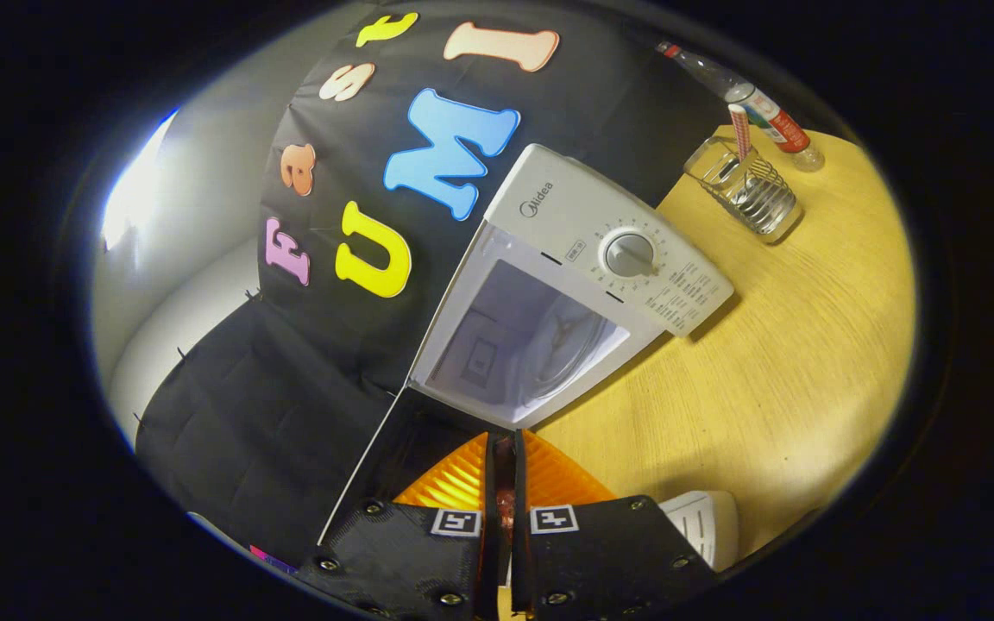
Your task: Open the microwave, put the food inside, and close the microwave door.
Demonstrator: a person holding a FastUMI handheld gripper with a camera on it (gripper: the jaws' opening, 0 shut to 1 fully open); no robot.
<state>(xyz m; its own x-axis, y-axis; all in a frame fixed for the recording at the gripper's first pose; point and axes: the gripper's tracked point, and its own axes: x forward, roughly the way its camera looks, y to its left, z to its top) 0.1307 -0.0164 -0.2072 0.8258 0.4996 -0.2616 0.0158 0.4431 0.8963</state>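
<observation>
The gripper [506, 496] is clenched on something thin (the food, I'd guess), and the tilted approach could snag the open microwave [566, 285] at twelve o'clock

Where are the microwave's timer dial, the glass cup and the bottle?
Timer dial [630, 254], gripper view, on the knob's centre.
Glass cup [751, 191], gripper view, on its ribbed side wall.
Bottle [764, 108], gripper view, on the labelled part of its body.
</observation>
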